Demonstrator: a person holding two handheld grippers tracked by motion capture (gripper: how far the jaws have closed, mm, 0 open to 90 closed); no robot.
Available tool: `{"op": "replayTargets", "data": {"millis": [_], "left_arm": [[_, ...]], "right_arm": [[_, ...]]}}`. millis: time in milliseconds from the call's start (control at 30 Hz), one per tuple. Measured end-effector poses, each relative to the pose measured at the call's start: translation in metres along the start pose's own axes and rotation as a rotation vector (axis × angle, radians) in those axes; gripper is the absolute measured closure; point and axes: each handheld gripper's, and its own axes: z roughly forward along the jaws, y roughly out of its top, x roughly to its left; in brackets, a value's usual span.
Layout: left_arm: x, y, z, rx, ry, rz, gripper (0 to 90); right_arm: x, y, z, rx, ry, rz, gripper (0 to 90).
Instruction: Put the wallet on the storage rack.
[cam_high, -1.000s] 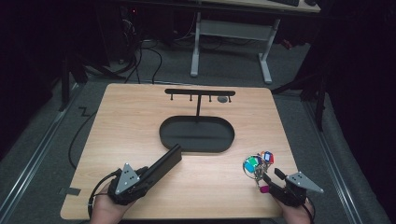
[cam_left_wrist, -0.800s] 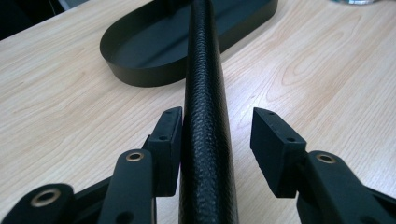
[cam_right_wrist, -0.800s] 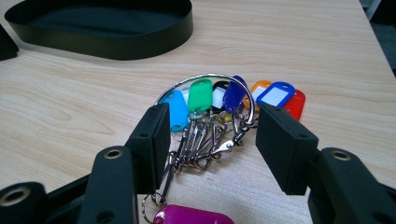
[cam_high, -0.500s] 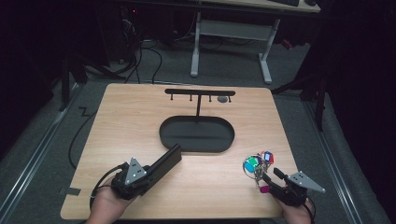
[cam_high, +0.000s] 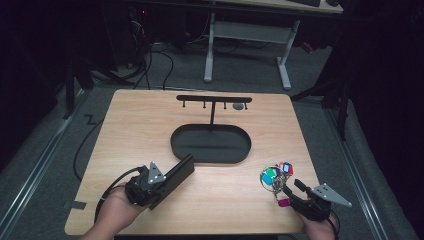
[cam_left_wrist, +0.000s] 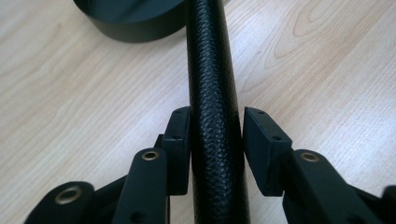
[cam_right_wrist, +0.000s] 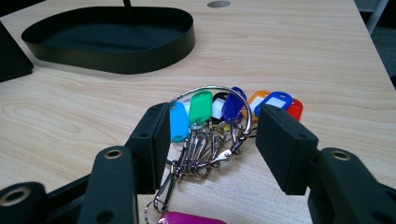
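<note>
1 black case (cam_high: 177, 172) (long axis) pointing trayward (cam_high: 210, 156)

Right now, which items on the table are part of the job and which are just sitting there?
In play:
- black textured case, between the left gripper fingers, which have just been closing on it
- bunch of colored key tags on a ring, in front of the open right gripper

Just there:
- black oval tray
- hook rack
</note>
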Motion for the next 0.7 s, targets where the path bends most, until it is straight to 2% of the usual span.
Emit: {"op": "replayTargets", "data": {"millis": [100,267,400,567,700], "left_arm": [[0.003,0.004,0.000,0.029,-0.009,-0.023,64.0],[0.007,0.005,0.001,0.033,-0.037,-0.039,66.3],[0.011,0.004,0.003,0.044,-0.052,-0.059,66.6],[0.012,0.006,0.006,0.064,-0.060,-0.072,67.1],[0.011,0.007,0.006,0.072,-0.076,-0.069,71.0]], "right_arm": [[0.000,0.000,0.000,0.004,0.004,-0.001,45.4],[0.000,0.000,0.001,0.008,0.005,-0.012,45.4],[0.000,-0.001,0.002,0.015,0.008,-0.001,45.3],[0.001,-0.002,0.003,0.020,0.012,-0.007,45.3],[0.001,-0.002,0.002,0.019,0.009,-0.004,45.3]]}}
